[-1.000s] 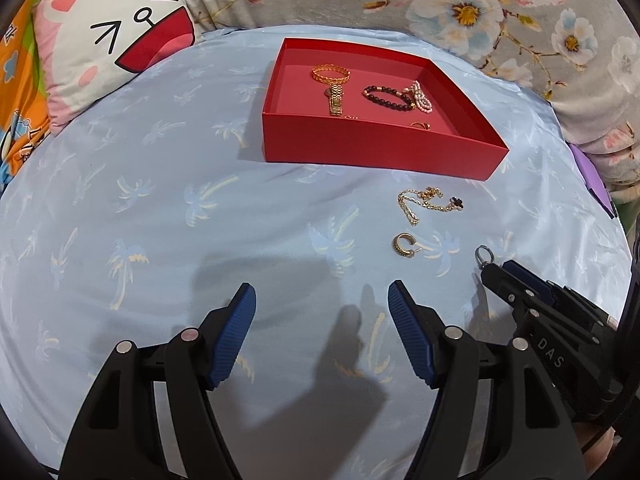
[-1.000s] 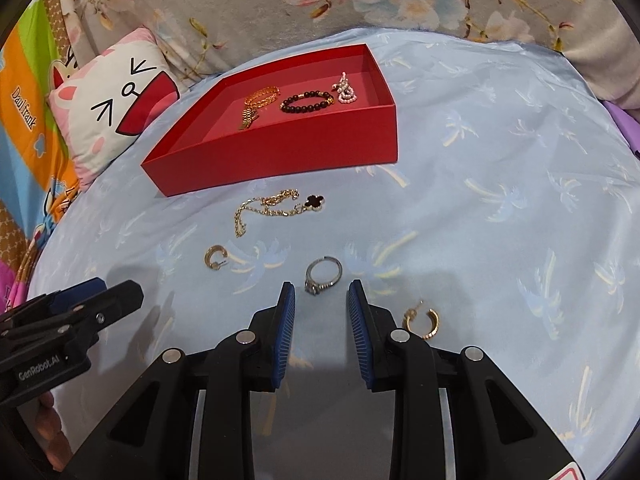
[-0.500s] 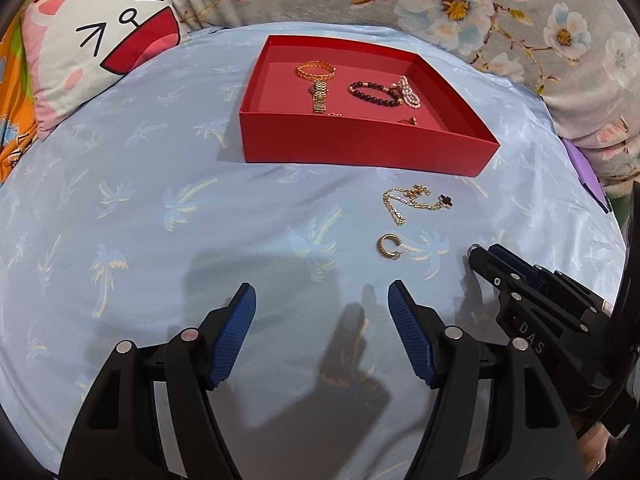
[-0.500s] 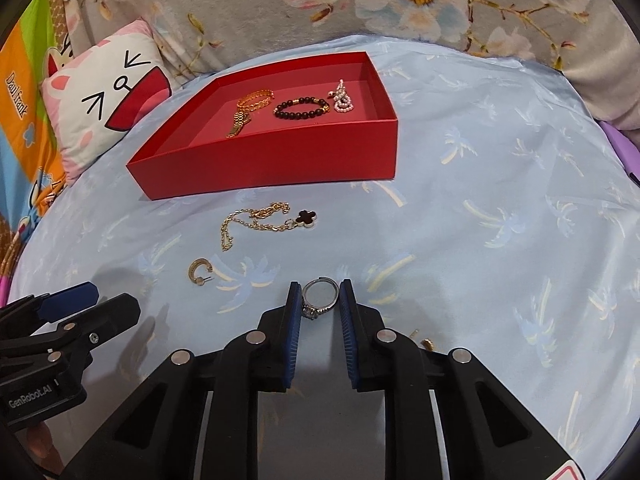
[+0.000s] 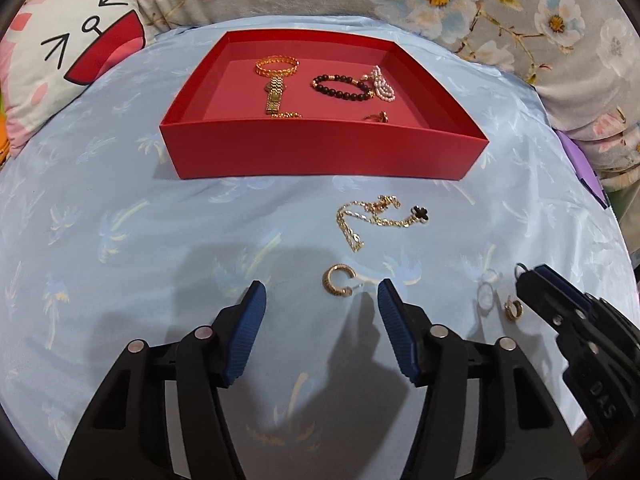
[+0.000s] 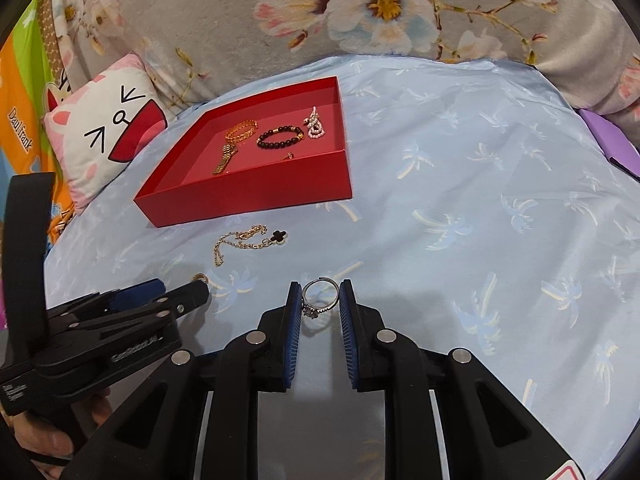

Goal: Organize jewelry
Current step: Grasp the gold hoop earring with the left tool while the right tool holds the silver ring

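The silver ring (image 6: 319,297) is pinched upright in the right gripper (image 6: 320,300); the red tray (image 6: 248,200) lies ahead-left; the left gripper (image 5: 320,300), jaws closing, straddles the gold hoop earring (image 5: 338,280).

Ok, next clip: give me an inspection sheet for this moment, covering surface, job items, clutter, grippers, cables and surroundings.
Surface: light blue palm-print sheet, smooth.
Job's things: red tray holds a gold watch-style bracelet, dark bead bracelet, pearl piece and a small gold piece. On the sheet: gold chain with black clover, ribbed gold hoop earring, small gold hoop.
Clutter: nothing seen.
Grippers: left gripper open, jaws just been closing, hoop earring just ahead, untouched. Right gripper shut on silver ring.
Cables: nothing seen.
Surroundings: cartoon cat pillow, floral blanket.
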